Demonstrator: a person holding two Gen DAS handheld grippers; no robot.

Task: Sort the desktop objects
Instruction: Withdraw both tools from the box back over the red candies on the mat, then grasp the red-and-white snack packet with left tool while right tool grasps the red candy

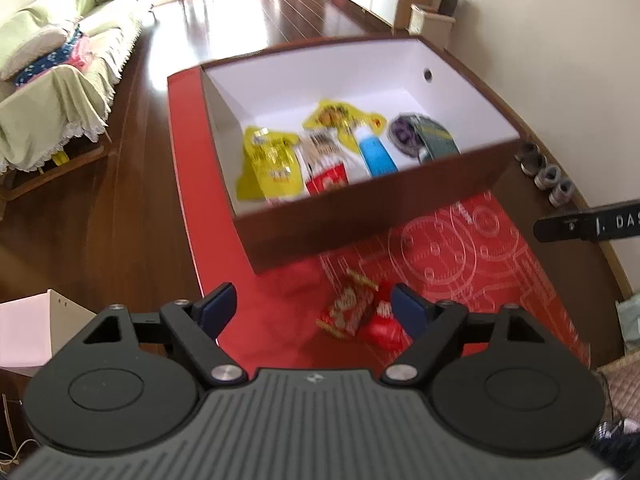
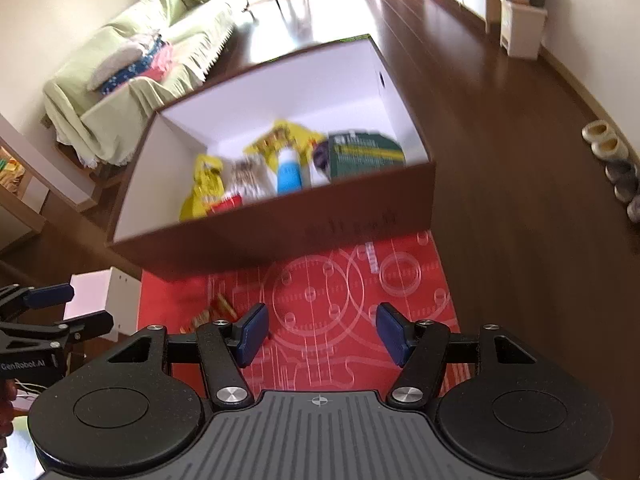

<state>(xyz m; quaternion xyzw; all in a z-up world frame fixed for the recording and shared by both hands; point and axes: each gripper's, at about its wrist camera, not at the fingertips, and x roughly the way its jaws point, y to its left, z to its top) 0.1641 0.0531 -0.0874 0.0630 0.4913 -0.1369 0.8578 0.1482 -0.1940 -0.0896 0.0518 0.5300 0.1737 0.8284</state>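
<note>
A brown box with a white inside (image 1: 360, 220) (image 2: 280, 236) stands on the red mat (image 1: 460, 264) (image 2: 320, 320). Inside lie yellow snack bags (image 1: 270, 164) (image 2: 202, 184), a white and blue bottle (image 1: 376, 156) (image 2: 289, 172), a green box (image 2: 366, 152) and other packets. A red snack packet (image 1: 352, 312) lies on the mat in front of the box, just beyond my left gripper (image 1: 316, 308), which is open and empty. My right gripper (image 2: 322, 332) is open over bare mat. The packet's edge (image 2: 224, 308) shows left of it.
The table stands in a living room with a dark wood floor. A sofa under green covers (image 1: 60, 60) (image 2: 140, 60) is at the left. Slippers (image 1: 552, 176) (image 2: 612, 160) line the right wall. A white cabinet (image 1: 24, 328) stands left of the table.
</note>
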